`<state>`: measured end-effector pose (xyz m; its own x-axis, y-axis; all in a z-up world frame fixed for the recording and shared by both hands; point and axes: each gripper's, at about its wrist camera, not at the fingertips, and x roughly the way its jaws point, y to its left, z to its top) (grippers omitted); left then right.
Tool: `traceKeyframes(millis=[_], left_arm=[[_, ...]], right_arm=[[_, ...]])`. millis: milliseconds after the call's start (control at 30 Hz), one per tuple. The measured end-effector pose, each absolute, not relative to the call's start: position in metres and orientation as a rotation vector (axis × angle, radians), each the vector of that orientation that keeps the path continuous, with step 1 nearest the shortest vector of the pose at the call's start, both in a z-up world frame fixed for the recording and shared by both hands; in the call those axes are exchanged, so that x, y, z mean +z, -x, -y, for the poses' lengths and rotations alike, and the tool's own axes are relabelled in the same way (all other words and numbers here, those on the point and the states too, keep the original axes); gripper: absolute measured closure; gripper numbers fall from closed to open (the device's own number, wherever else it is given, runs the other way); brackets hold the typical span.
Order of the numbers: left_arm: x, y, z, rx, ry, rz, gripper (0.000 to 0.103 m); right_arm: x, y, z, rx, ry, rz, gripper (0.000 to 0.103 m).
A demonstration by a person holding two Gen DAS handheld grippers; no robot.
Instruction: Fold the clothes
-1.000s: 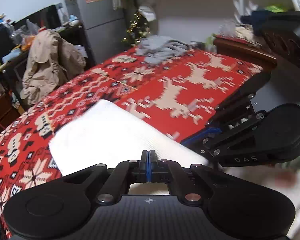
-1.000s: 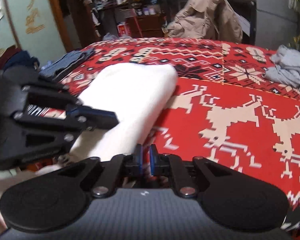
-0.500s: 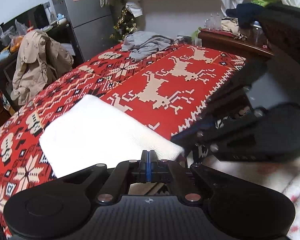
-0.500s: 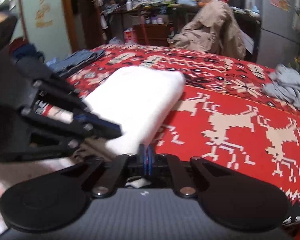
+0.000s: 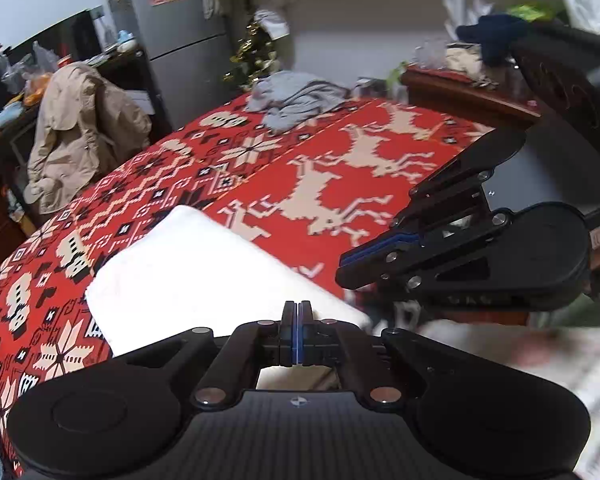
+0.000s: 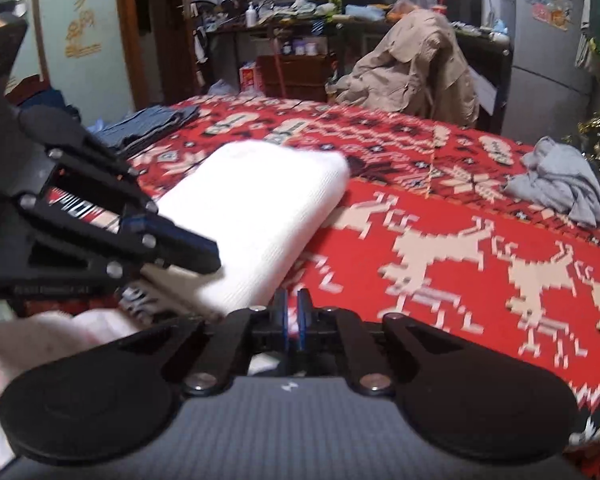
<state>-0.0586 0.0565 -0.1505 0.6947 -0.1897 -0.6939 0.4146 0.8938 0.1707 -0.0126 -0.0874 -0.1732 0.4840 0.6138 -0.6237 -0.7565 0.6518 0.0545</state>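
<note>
**Indoor light, blown-out white and fisheye warp**

Both views are lit by soft indoor light, moderately bright, with no hard shadows on the red patterned bed cover. The folded white cloth is overexposed, its texture nearly lost in the left view. Fisheye distortion bends the fridge and walls; corners fall to black. Motion blur smears the right view's reindeer pattern and the left claw, and the floor area at lower right of the left view.
</note>
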Motion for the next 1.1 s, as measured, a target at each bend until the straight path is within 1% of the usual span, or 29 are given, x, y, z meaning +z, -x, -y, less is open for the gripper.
traceKeyframes(millis=[100, 200, 600, 800, 867, 1100], left_arm=[[-0.156, 0.054, -0.057, -0.334, -0.314, -0.740, 0.103], [-0.157, 0.059, -0.059, -0.339, -0.306, -0.750, 0.103], [-0.152, 0.080, -0.065, -0.376, -0.280, -0.776, 0.103], [-0.141, 0.068, -0.071, -0.332, -0.248, -0.746, 0.101], [-0.140, 0.058, -0.072, -0.311, -0.232, -0.738, 0.097], [-0.148, 0.026, -0.088, -0.238, -0.133, -0.768, 0.099]], right_arm=[[-0.177, 0.006, 0.078, 0.849, 0.241, -0.647, 0.096], [-0.179, 0.011, 0.070, 0.860, 0.269, -0.636, 0.101], [-0.177, 0.059, 0.090, 0.907, 0.334, -0.628, 0.102], [-0.171, 0.029, 0.100, 0.813, 0.259, -0.628, 0.101], [-0.176, 0.014, 0.093, 0.801, 0.244, -0.645, 0.100], [-0.185, -0.009, 0.064, 0.819, 0.256, -0.647, 0.100]])
